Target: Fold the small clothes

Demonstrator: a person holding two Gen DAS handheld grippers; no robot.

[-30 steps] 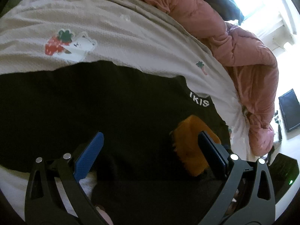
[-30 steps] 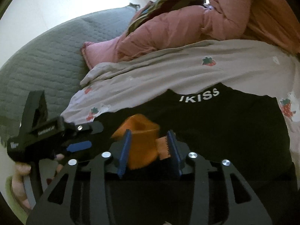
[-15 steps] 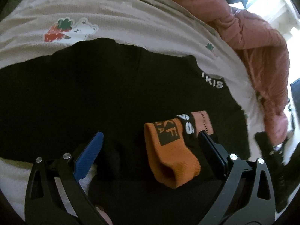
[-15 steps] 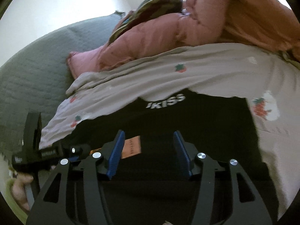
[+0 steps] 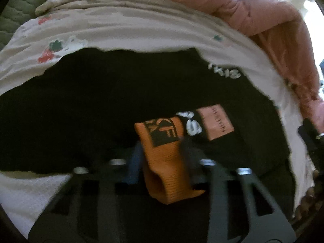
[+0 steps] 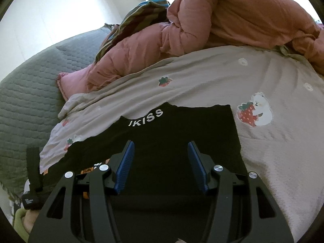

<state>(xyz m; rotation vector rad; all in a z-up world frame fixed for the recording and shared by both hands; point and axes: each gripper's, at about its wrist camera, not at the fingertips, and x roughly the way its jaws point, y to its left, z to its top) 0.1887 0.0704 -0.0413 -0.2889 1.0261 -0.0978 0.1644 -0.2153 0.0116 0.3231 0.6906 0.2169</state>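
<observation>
With the left gripper (image 5: 160,158) pinching the orange sock (image 5: 162,149) on the black garment (image 5: 91,105) on the bed, grip its cuff firmly and fold evenly, while the right gripper (image 6: 161,166) waits wide, holding nothing.

a home bedroom: a bed spread with a strawberry-print sheet (image 6: 202,81), a quilted grey-green cover (image 6: 26,93) at its left edge, a bunched pink duvet (image 6: 222,20) along its far edge, plain white wall (image 6: 60,10) behind.
</observation>
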